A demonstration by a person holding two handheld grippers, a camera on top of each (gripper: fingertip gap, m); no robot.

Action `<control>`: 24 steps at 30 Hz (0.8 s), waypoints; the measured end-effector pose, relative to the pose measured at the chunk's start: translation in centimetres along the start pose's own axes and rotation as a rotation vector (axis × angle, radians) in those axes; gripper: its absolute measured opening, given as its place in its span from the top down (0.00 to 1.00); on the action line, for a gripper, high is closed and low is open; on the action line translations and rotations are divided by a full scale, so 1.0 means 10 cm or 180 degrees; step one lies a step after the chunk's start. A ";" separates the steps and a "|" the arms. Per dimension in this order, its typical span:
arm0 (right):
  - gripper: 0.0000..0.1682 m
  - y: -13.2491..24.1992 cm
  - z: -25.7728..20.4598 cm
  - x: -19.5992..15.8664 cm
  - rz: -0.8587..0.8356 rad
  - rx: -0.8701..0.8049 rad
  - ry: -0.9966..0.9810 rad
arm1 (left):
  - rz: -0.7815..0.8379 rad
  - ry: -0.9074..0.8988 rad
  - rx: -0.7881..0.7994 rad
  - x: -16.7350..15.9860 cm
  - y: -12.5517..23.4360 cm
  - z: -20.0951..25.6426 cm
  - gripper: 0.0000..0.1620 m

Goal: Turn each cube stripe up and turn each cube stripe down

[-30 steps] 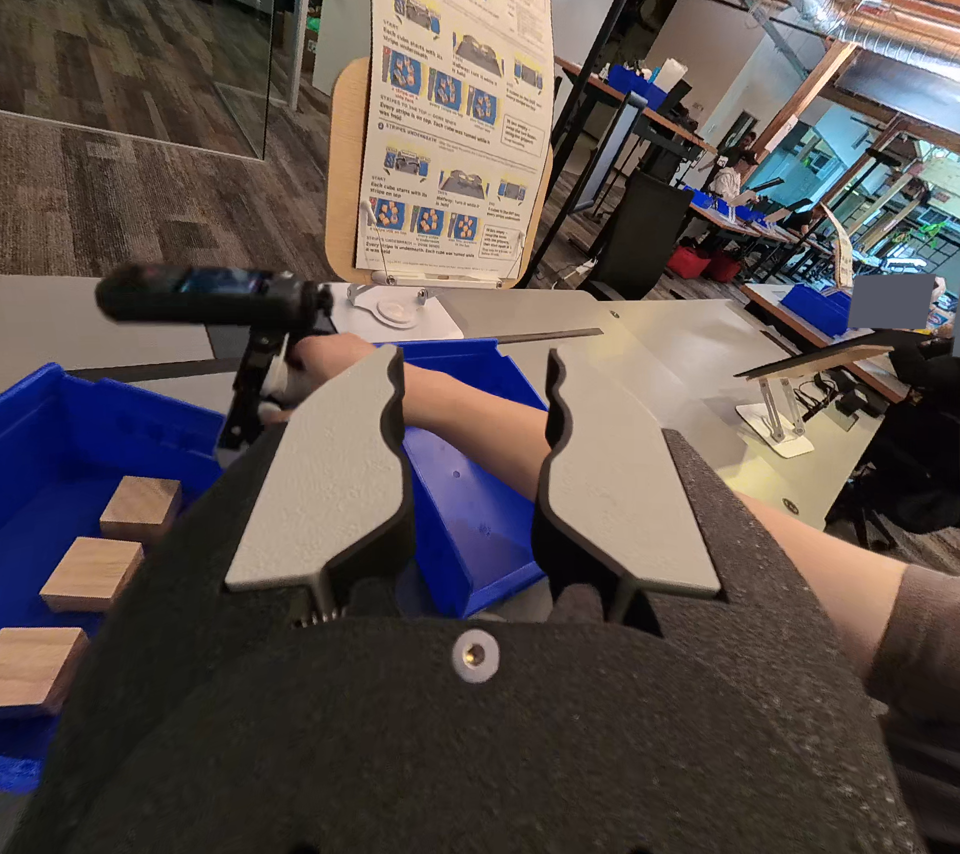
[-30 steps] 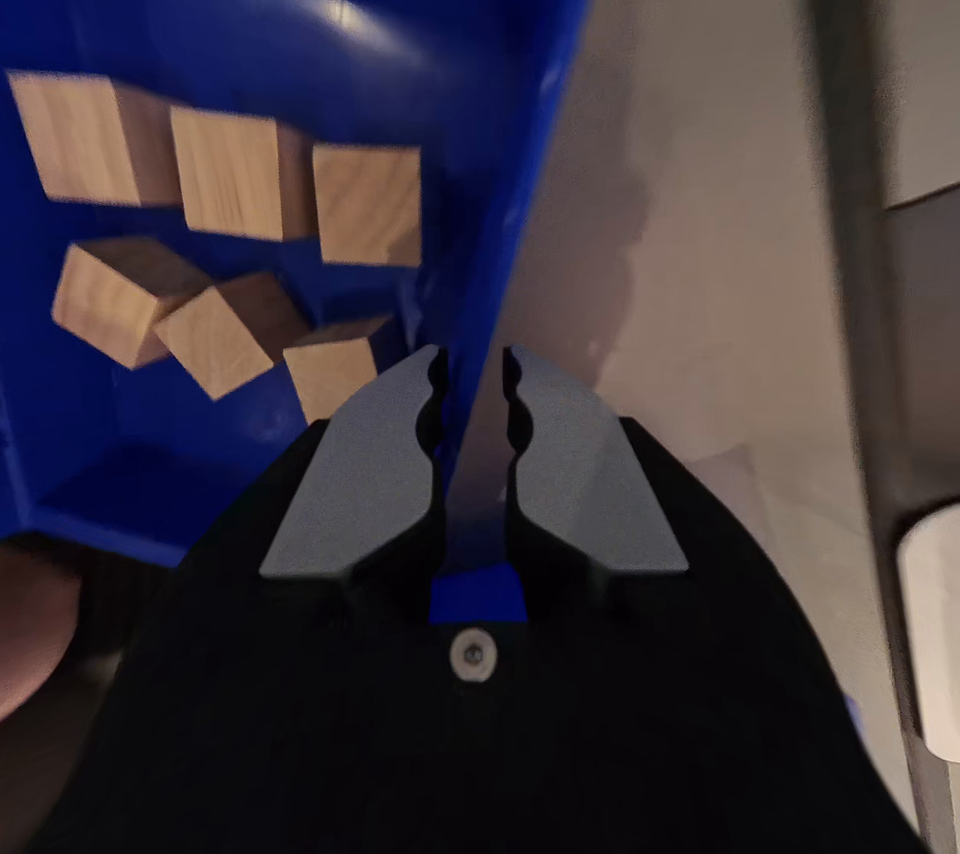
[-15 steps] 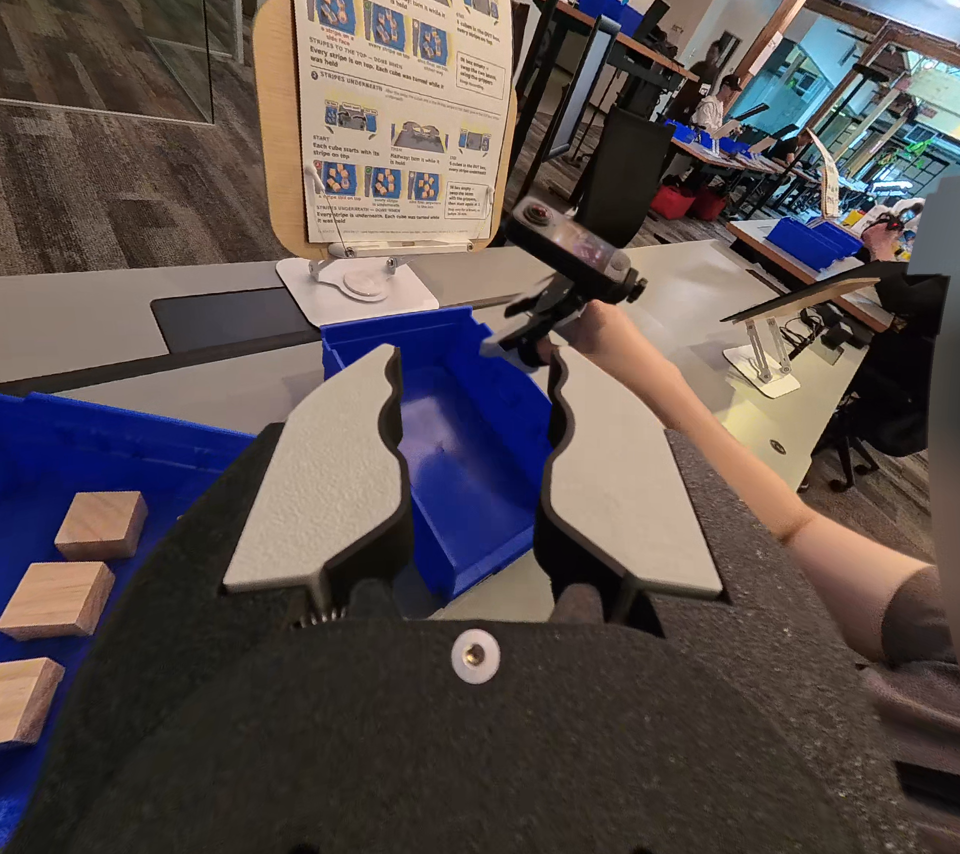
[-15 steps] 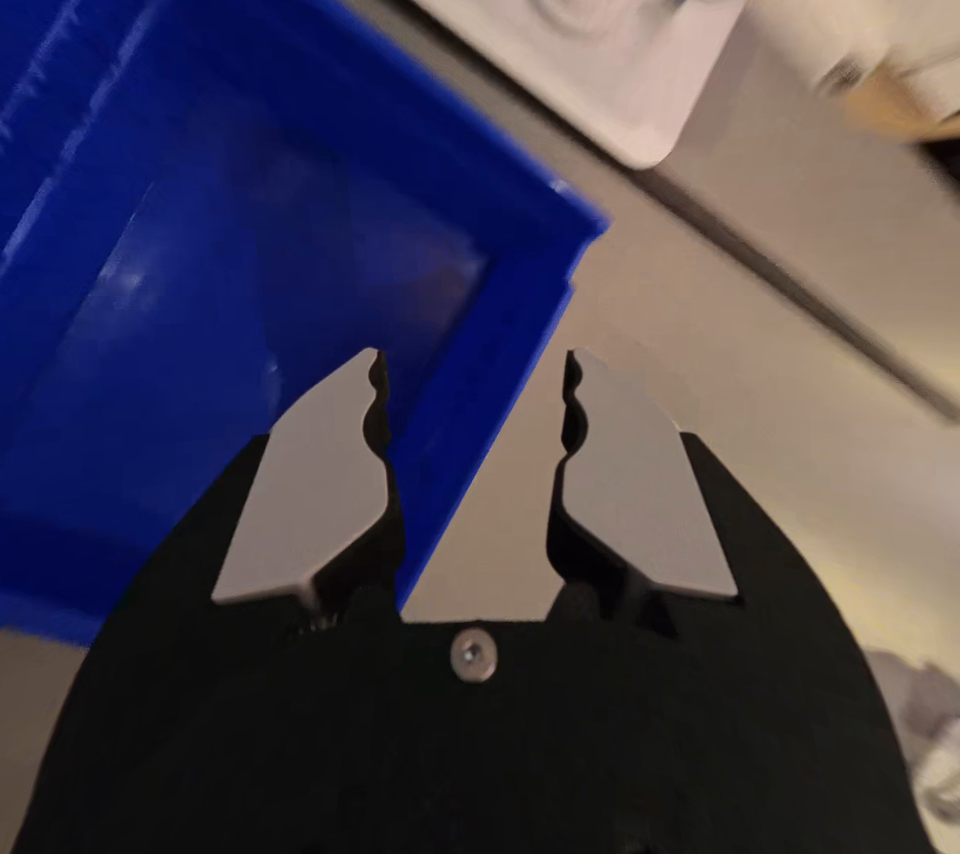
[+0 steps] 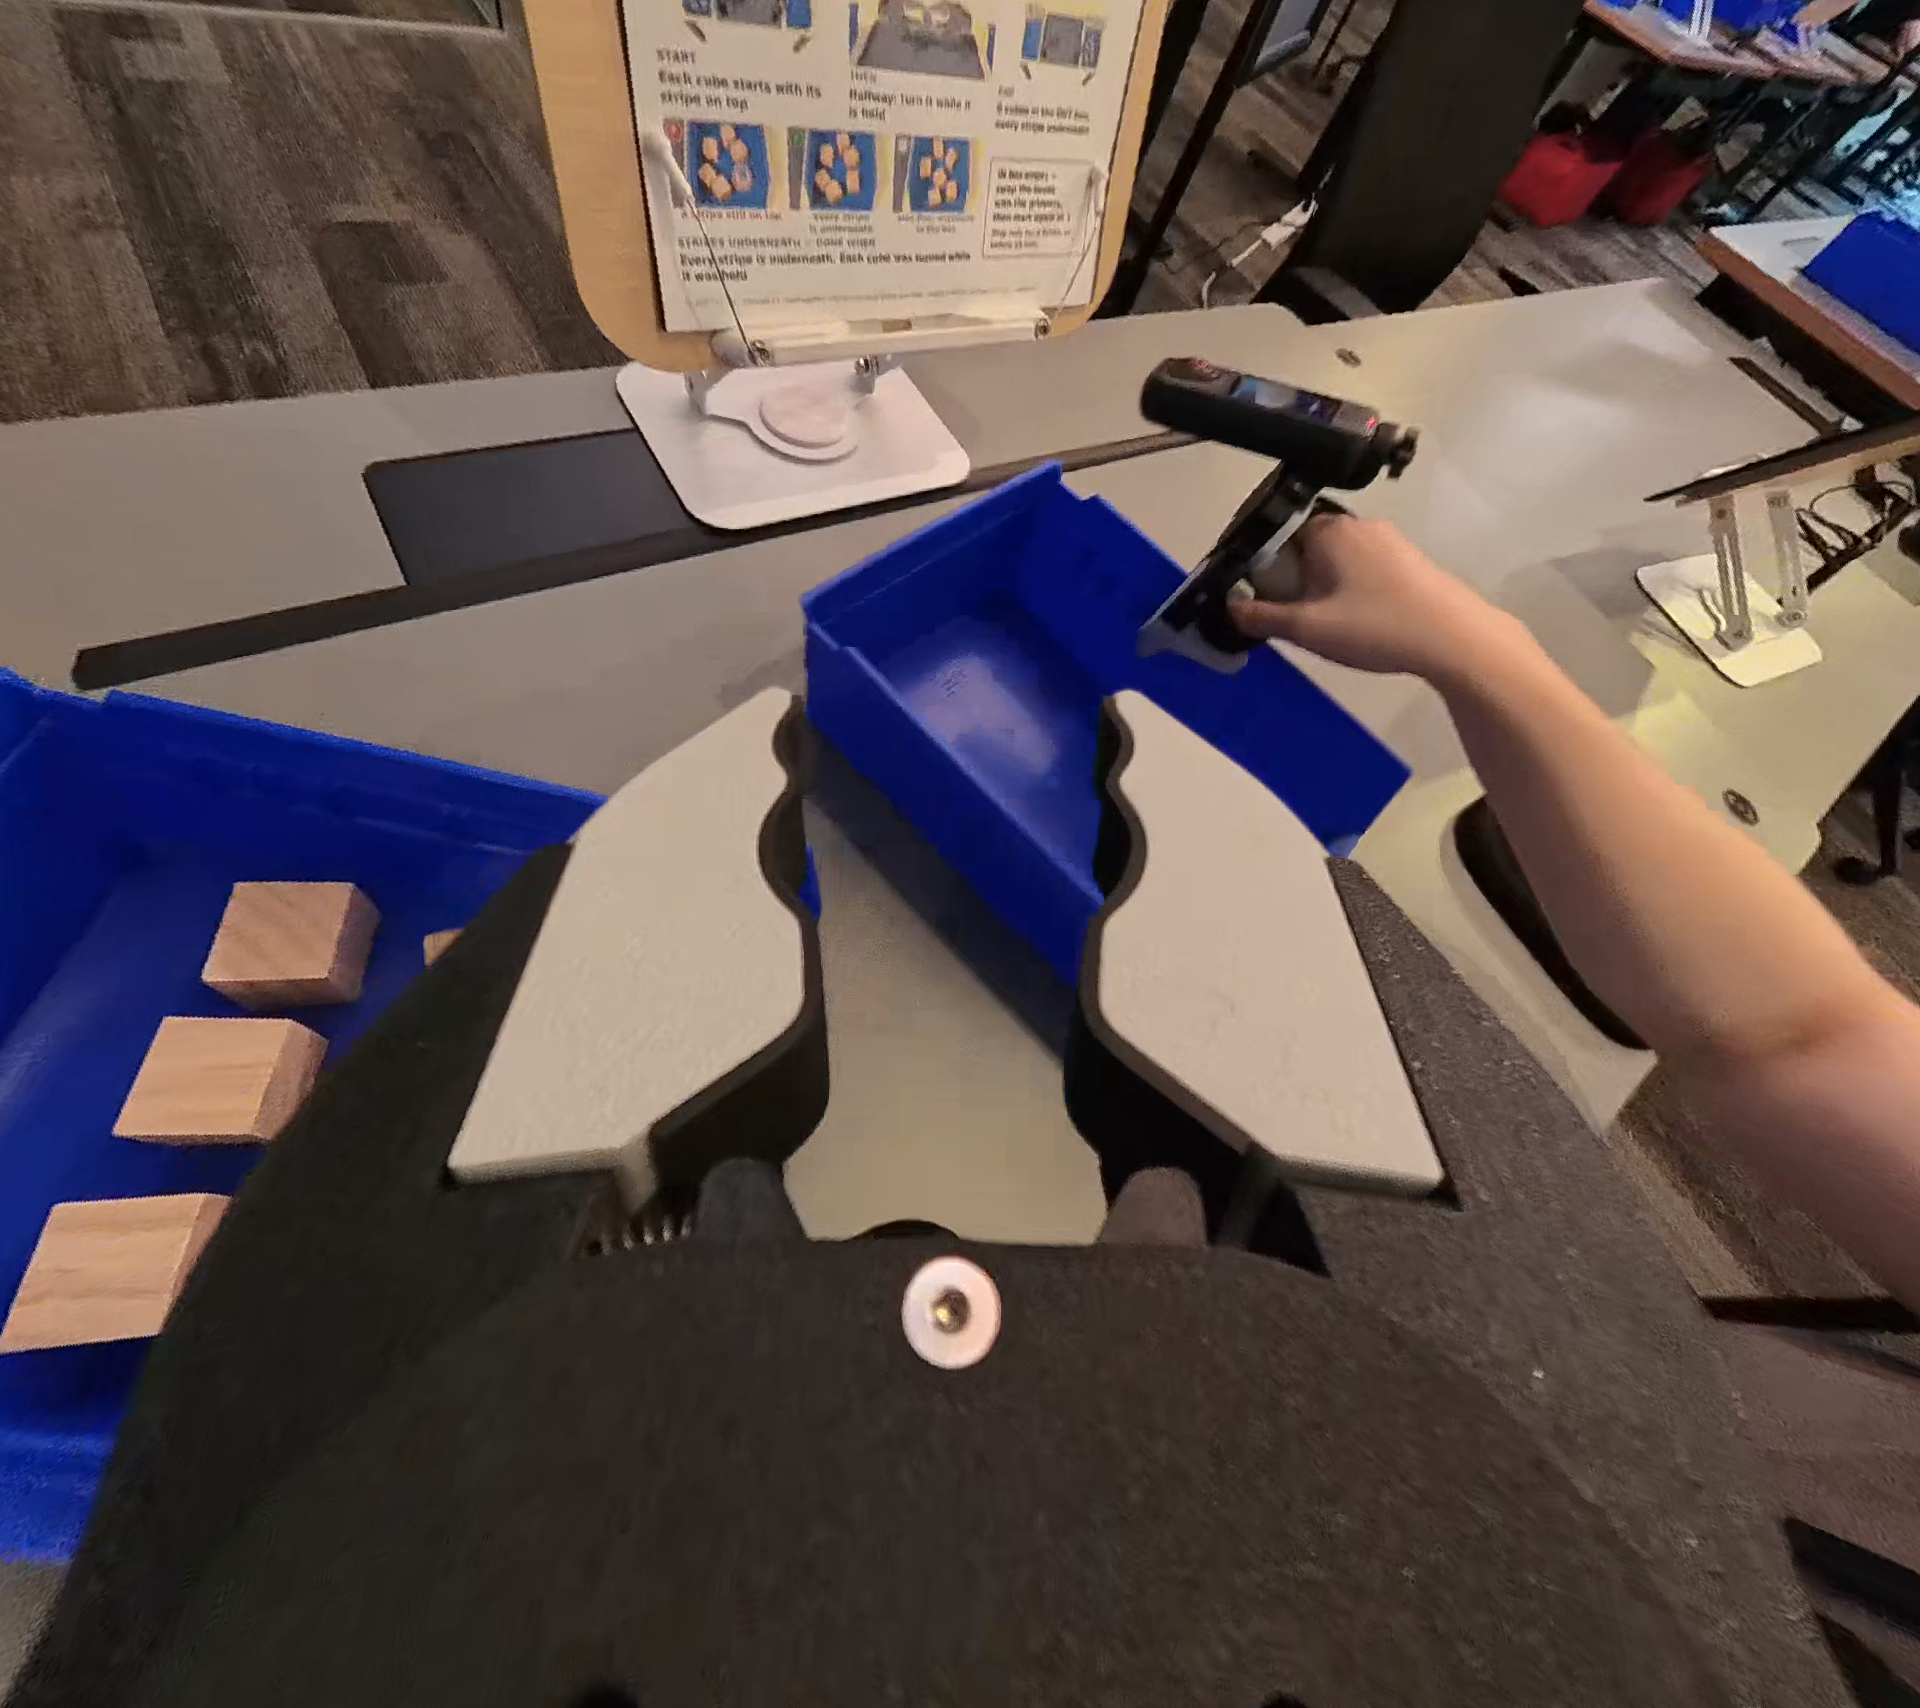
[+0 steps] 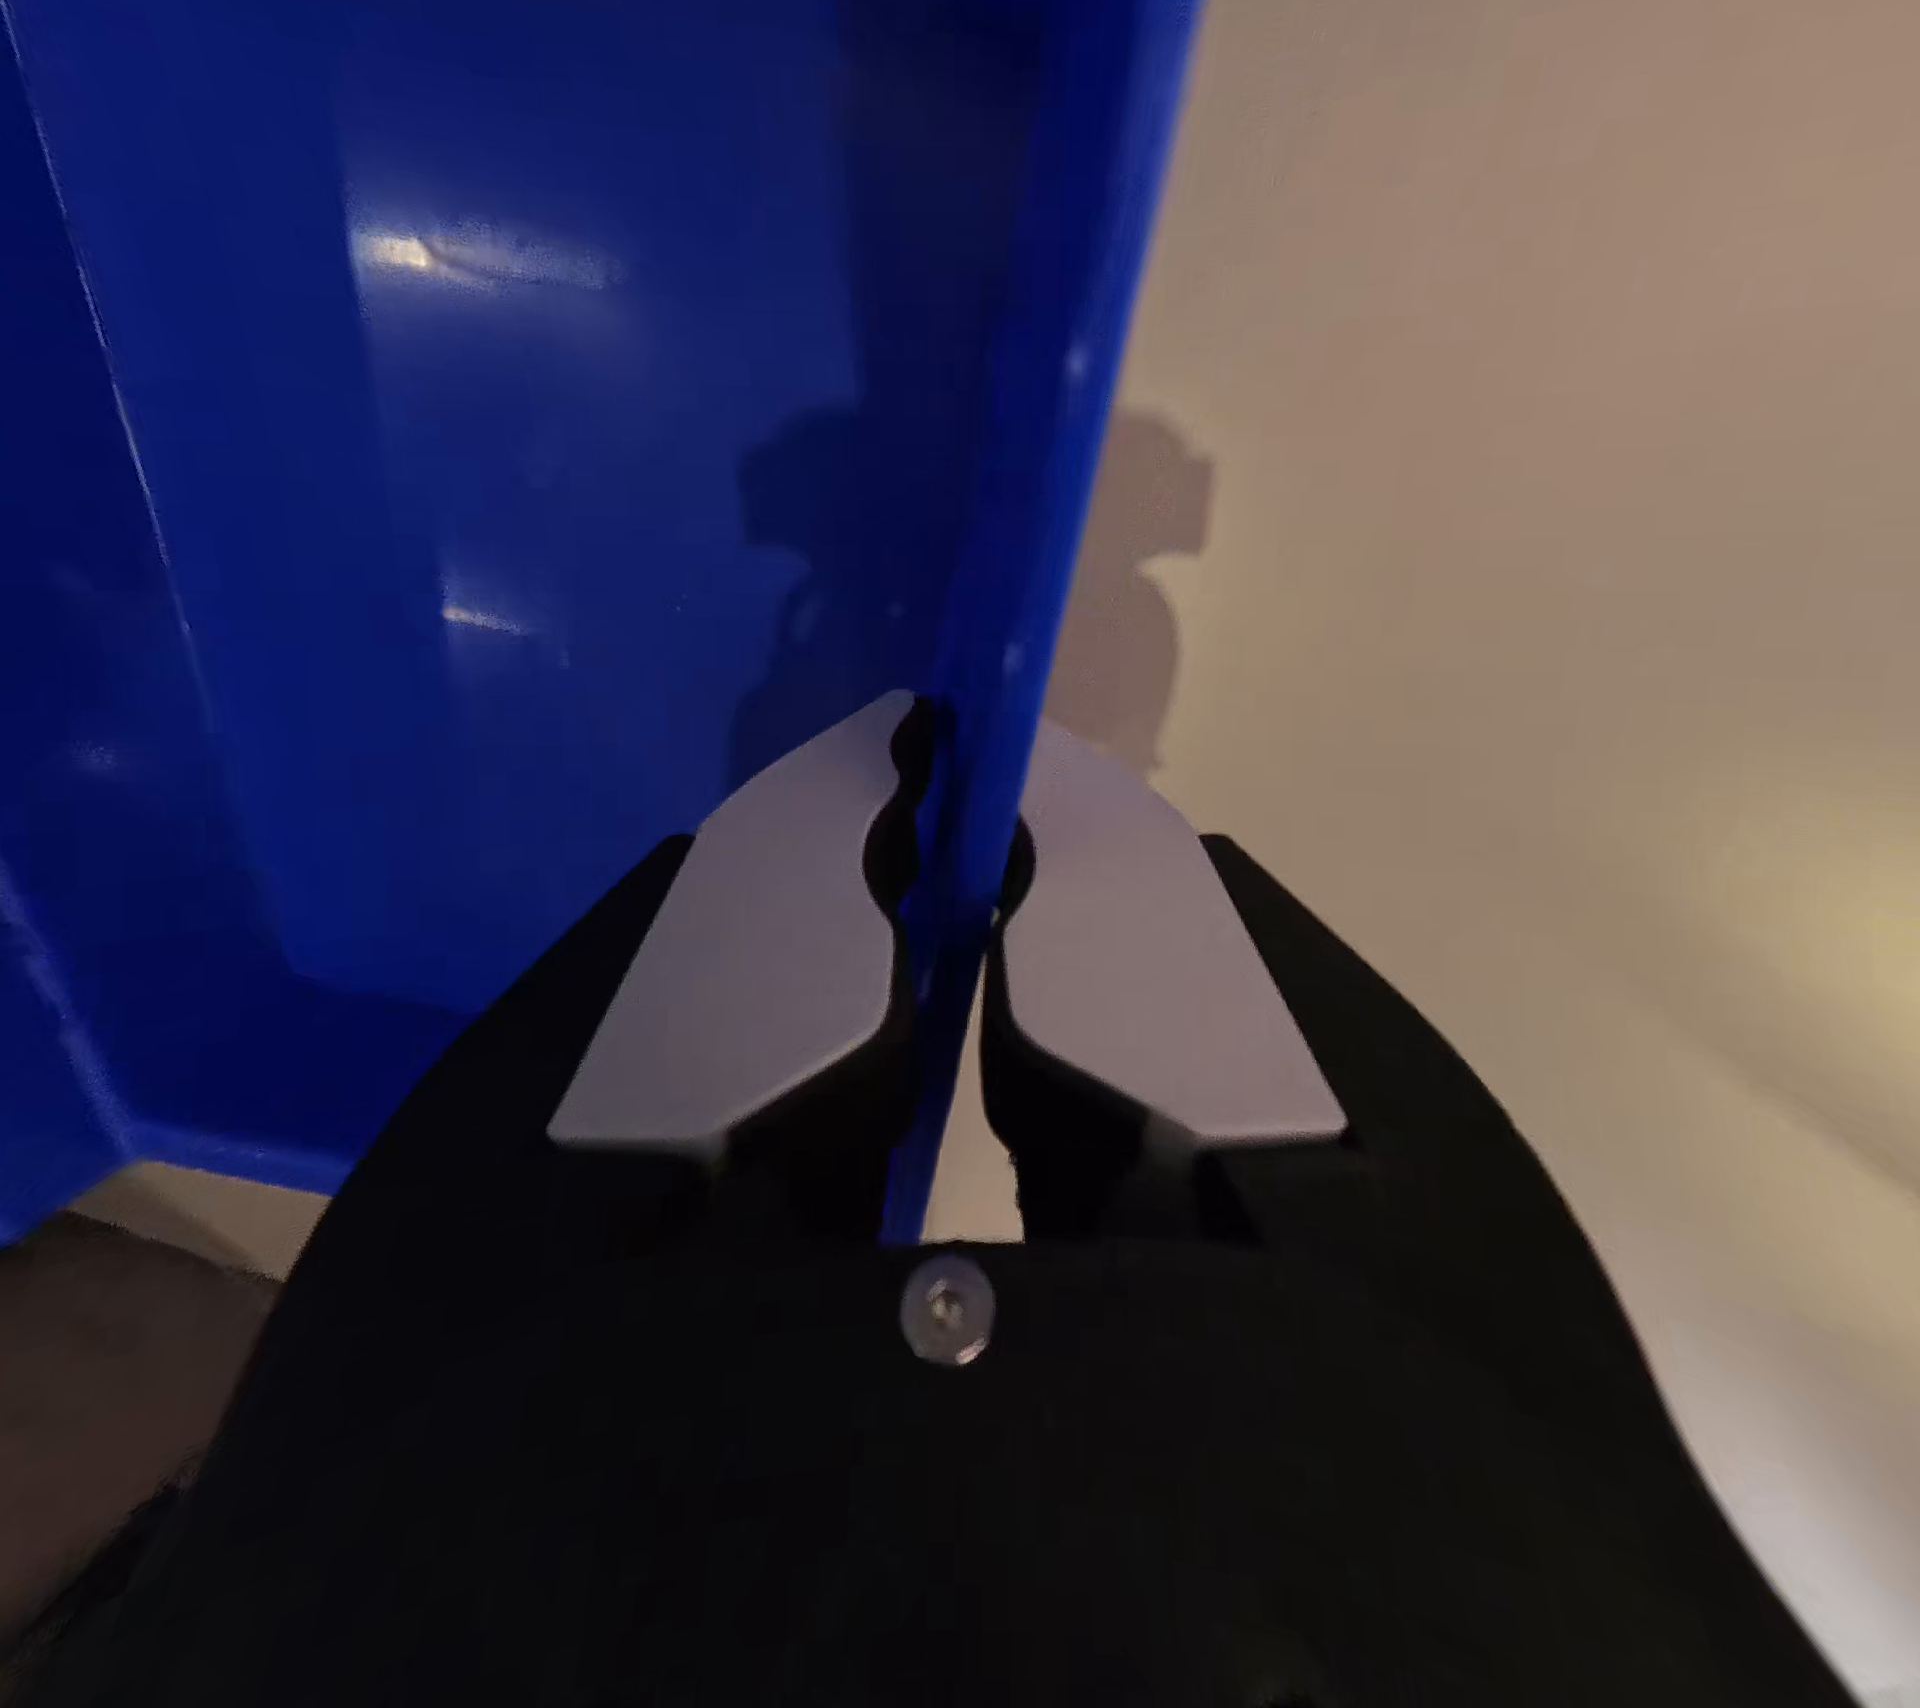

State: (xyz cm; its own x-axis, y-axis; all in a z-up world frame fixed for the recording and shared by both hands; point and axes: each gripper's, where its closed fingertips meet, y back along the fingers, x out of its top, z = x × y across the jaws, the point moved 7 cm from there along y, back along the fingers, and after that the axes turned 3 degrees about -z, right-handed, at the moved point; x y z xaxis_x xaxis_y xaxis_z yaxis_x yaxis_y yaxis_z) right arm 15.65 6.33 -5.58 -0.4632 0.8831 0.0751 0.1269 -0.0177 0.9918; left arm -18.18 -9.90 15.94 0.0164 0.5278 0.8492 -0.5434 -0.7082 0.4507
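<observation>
Several plain wooden cubes (image 5: 289,941) lie in a blue bin (image 5: 239,785) at the left of the left wrist view; no stripe shows on their upper faces. My left gripper (image 5: 945,765) is open and empty, held above the table between the two bins. An empty blue bin (image 5: 966,723) stands ahead of it. My right gripper (image 6: 971,723) is shut on that empty bin's right wall (image 6: 1049,411); it also shows in the left wrist view (image 5: 1195,630), held by a hand at the bin's far right rim.
A grey table (image 5: 582,692) carries both bins. An instruction board on a white stand (image 5: 821,443) rises behind them, beside a black mat (image 5: 499,505). Another stand (image 5: 1725,619) sits at the right. Desks, chairs and people fill the room beyond.
My right gripper moved from the bin with cubes to the empty bin, opened, then shut on its right wall. My left gripper's view tilted down and stayed open.
</observation>
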 end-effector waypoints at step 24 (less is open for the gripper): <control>0.95 0.38 2.84 -1.54 0.0179 -0.0180 -0.1253 | 0.0030 -0.0161 0.0238 0.18 -0.42 -0.02 0.80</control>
State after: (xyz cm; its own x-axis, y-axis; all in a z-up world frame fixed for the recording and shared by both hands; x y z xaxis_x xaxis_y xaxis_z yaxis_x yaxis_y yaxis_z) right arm 48.22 6.01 -5.87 -0.0841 0.9919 0.0947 0.0889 -0.0872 0.9922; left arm -16.07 -5.85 15.56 0.0550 0.4980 0.8654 -0.4795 -0.7471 0.4604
